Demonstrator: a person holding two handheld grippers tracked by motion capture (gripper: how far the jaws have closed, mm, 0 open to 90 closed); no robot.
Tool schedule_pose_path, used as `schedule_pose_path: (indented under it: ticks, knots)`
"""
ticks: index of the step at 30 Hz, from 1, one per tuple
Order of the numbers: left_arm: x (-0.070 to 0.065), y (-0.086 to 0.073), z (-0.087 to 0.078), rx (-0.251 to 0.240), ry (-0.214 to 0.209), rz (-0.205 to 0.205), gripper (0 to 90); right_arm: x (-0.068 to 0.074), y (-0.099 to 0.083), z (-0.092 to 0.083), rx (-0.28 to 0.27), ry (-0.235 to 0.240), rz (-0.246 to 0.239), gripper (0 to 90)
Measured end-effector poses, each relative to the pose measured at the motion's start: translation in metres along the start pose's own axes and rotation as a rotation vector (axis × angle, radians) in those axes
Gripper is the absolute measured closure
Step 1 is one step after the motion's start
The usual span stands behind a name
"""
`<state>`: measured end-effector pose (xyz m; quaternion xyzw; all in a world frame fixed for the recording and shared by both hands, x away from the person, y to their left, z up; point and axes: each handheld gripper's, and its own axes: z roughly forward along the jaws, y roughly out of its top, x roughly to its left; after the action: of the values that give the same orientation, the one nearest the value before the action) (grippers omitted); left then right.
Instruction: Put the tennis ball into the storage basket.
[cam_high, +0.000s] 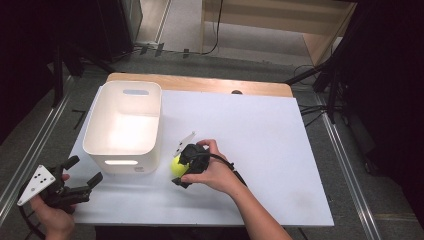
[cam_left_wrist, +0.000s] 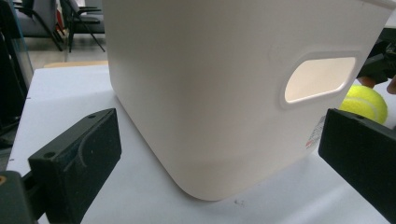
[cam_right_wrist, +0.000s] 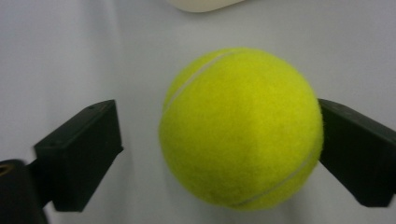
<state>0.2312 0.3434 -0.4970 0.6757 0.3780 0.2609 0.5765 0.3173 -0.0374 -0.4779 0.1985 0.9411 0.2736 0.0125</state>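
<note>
From above, my right gripper (cam_high: 181, 170) sits around the ball (cam_high: 176, 165) near the middle of the table (cam_high: 270, 150), with the bin (cam_high: 125, 127) just beside it at ten o'clock. Bare white sheet runs wide toward three o'clock and twelve; the near edge lies not far off at six. My left gripper (cam_high: 82, 175) hangs at the table's near left corner, jaws apart, at seven o'clock from the bin.

Along my left gripper (cam_left_wrist: 219, 158), the jaws stand wide with nothing between them — the bin's (cam_left_wrist: 205, 93) rounded corner bulks ahead, and the ball (cam_left_wrist: 366, 102) peeks out at three o'clock past its wall.

Along my right gripper (cam_right_wrist: 219, 149), the ball (cam_right_wrist: 240, 128) lies between wide jaws: one jaw touches it or nearly so, the other stands off with bare table between — not clamped. The bin's (cam_right_wrist: 201, 4) bottom edge shows at twelve o'clock.
</note>
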Motion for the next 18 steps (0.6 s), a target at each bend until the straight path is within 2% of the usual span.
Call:
schedule_pose_path:
  ticks: [5,6,11,15,18]
  knots:
    - [0.0,0.0,-0.0002,0.0,0.001,-0.002,0.0,-0.0006,0.0008,0.0018,0.014,-0.008,0.01,8.2]
    - [0.0,0.0,-0.0002,0.0,0.001,-0.002,0.0,-0.0008,0.0007,0.0021,0.017,-0.023,0.01,11.3]
    - [-0.0001,0.0,0.0,-0.001,0.002,-0.005,0.0,-0.0009,0.0005,0.0032,0.019,-0.043,0.019,14.5]
    - [-0.0001,0.0,0.0,-0.001,0.002,-0.005,0.0,-0.0007,0.0009,0.0045,0.028,-0.092,0.035,22.5]
    - [-0.0001,0.0,0.0,-0.002,0.001,-0.005,0.0,-0.0009,0.0014,0.004,0.033,-0.091,0.04,23.0]
